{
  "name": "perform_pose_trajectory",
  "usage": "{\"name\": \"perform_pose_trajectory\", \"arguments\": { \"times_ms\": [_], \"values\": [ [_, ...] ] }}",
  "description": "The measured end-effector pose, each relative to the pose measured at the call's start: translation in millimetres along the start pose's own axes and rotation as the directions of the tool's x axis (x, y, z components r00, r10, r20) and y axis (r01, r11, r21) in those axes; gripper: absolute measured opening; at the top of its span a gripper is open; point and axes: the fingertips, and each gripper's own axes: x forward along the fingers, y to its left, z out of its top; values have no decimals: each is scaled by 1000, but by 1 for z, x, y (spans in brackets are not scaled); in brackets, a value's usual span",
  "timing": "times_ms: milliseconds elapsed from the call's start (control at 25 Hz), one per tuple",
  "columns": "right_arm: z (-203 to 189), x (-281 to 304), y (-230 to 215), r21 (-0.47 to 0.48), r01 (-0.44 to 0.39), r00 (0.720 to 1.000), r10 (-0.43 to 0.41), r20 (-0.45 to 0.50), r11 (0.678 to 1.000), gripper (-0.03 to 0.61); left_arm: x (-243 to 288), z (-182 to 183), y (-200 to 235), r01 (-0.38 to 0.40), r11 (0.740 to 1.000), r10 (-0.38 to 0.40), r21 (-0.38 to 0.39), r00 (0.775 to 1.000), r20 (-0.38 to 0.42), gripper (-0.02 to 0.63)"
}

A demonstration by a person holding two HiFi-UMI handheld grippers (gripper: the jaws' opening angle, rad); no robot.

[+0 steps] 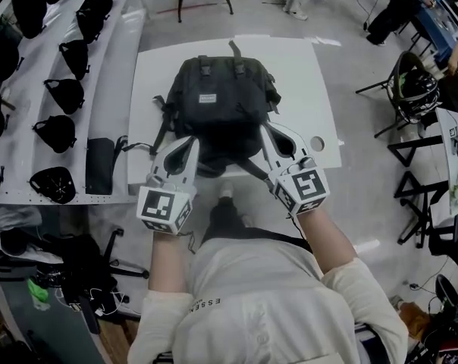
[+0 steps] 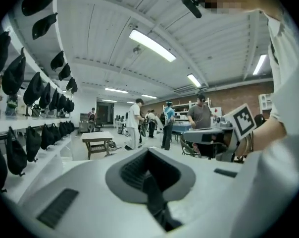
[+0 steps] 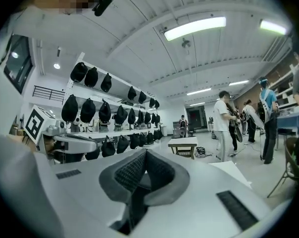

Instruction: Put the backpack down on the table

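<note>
Backpack (image 1: pixel 221 101) on table (image 1: pixel 308 82), claws (image 1: pixel 186 147) (image 1: pixel 274 136) clamping straps (image 2: pixel 154 202)

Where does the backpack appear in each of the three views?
Head view: backpack at centre, over the white table.
Left gripper view: only its strap, bottom centre, between the jaws.
Right gripper view: only its strap, bottom centre-left, between the jaws.
Shared landmark: the shelves of black bags, at left in every view.

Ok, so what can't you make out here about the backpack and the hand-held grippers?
- Near end of the backpack: head view, covered by the left hand-held gripper and right hand-held gripper.
- Rest of the backpack: outside both gripper views; only a dark strap shows between each pair of shut jaws.
- Print on its label: head view, too small.
</note>
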Motion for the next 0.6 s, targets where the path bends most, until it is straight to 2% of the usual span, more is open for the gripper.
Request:
{"name": "perform_pose_trajectory", "arguments": {
  "times_ms": [240,480,600],
  "values": [
    [17,4,8,-22,-43,999,43,12,999,14,-1,27,-2,20,1000,-21,19,998,53,3],
    [25,3,15,-40,-63,997,65,31,997,14,-3,34,2,5,997,-9,81,999,49,3],
    [30,0,17,-58,-66,996,69,63,996,14,-1,35,1,20,998,-24,65,998,59,3]
  ]
}}
